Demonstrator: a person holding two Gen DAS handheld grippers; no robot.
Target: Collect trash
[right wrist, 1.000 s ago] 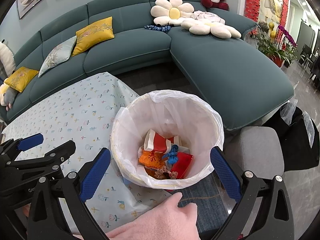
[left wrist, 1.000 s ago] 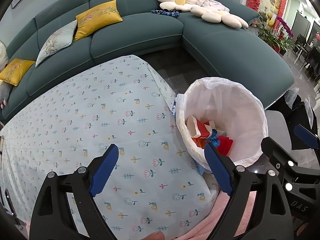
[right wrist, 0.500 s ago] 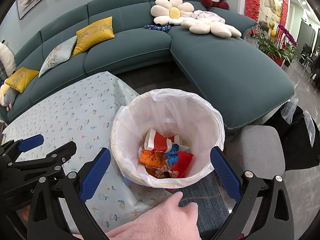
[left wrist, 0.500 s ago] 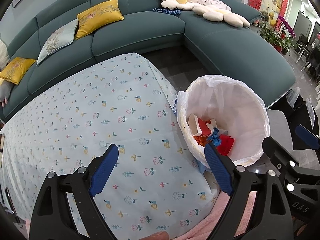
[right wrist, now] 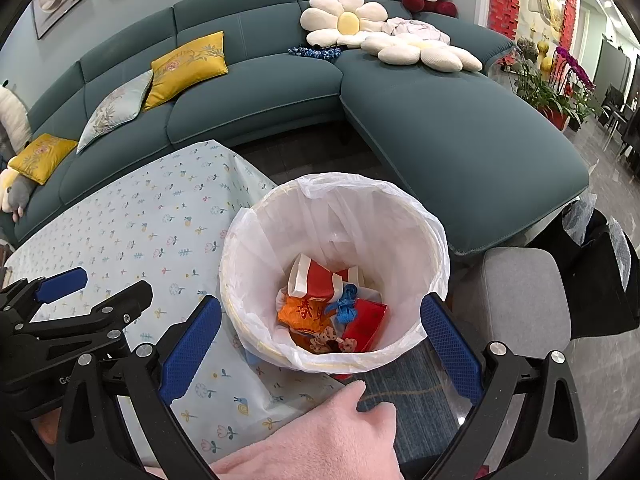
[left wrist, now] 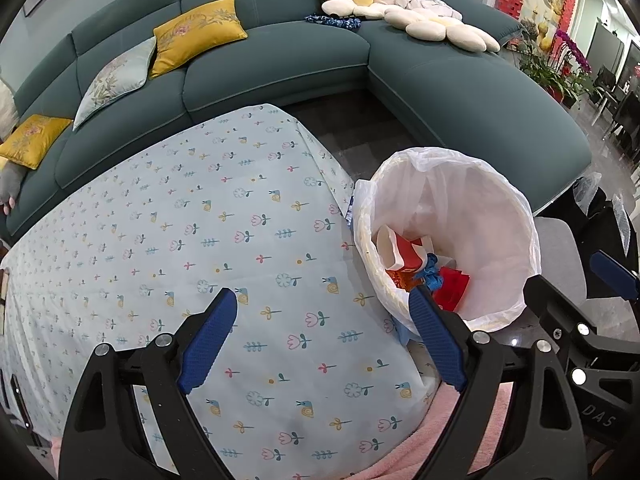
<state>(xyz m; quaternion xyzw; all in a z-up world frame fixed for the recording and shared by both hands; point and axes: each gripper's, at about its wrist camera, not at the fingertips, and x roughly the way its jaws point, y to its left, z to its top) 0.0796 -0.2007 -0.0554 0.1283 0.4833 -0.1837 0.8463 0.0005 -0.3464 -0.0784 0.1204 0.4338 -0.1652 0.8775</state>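
Note:
A white-lined trash bin (right wrist: 420, 220) stands on the floor beside the table. It holds red, orange and blue wrappers (right wrist: 332, 304). It also shows in the left wrist view (left wrist: 512, 216) with the same trash (left wrist: 424, 272). My right gripper (right wrist: 320, 340) is open and empty, above the bin's near rim. My left gripper (left wrist: 324, 332) is open and empty above the floral tablecloth (left wrist: 180, 220), left of the bin. No trash shows on the cloth. The right gripper's finger shows in the left wrist view (left wrist: 612, 272).
A teal sectional sofa (right wrist: 440, 120) with yellow cushions (right wrist: 188, 68) and flower pillows (right wrist: 348, 20) wraps round the back and right. A grey stool (right wrist: 524, 292) stands right of the bin. A pink sleeve (right wrist: 320, 440) lies at the bottom. Plants (right wrist: 560, 88) stand far right.
The left gripper has shifted slightly, so the bin and table sit a little lower in its view. The right gripper is nearly still. Both stay open and empty.

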